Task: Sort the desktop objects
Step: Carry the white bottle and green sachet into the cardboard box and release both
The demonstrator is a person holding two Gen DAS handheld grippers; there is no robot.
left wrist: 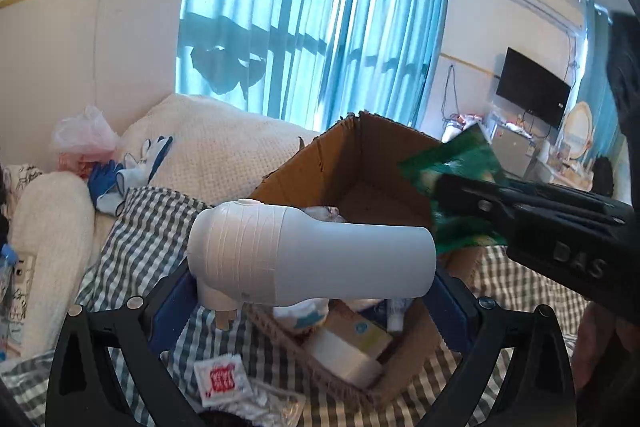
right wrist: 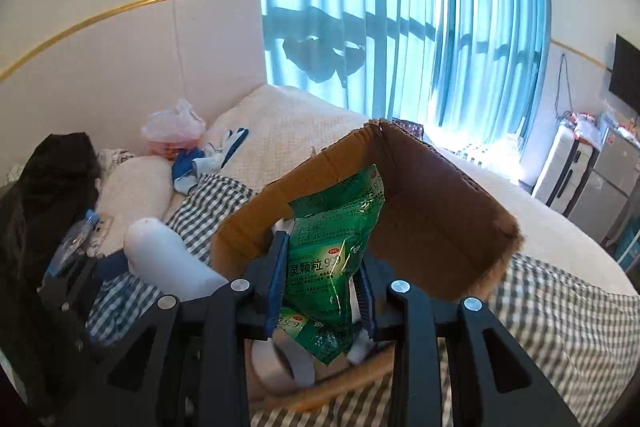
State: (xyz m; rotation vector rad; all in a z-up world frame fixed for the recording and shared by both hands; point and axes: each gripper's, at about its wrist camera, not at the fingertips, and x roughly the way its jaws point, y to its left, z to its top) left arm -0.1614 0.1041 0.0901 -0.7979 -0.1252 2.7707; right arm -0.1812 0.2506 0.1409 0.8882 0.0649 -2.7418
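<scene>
**A:** Which step are you in?

**B:** The carry to the box (right wrist: 432, 223). Your left gripper (left wrist: 312, 291) has its fingers spread wide and pinching a white device (left wrist: 312, 255) at its two ends. Your right gripper (right wrist: 322, 287) has its fingers close together, pinching a green sachet (right wrist: 336, 239). Both loads hang clear of the bed (left wrist: 160, 239), at the box's near edge. The box stands open, with cartons and wrappers already inside.

**A:** How do the two things lie?

**B:** In the left wrist view, the device's long axis runs from 9 to 3 o'clock. Its ribbed round head is at 9, with a plug stub hanging toward 6; its plain flat end is at 3. In the right wrist view, the sachet's long axis runs from 6 to 12 o'clock. Its free upper part rises toward 12 and leans toward 1; its lower end droops below the fingers.

**A:** What does the next move call for?

**B:** By my judgement, bring each load over the opening before you release it. The device spans much of the box's width, so you may need to tip one end down first.
</scene>
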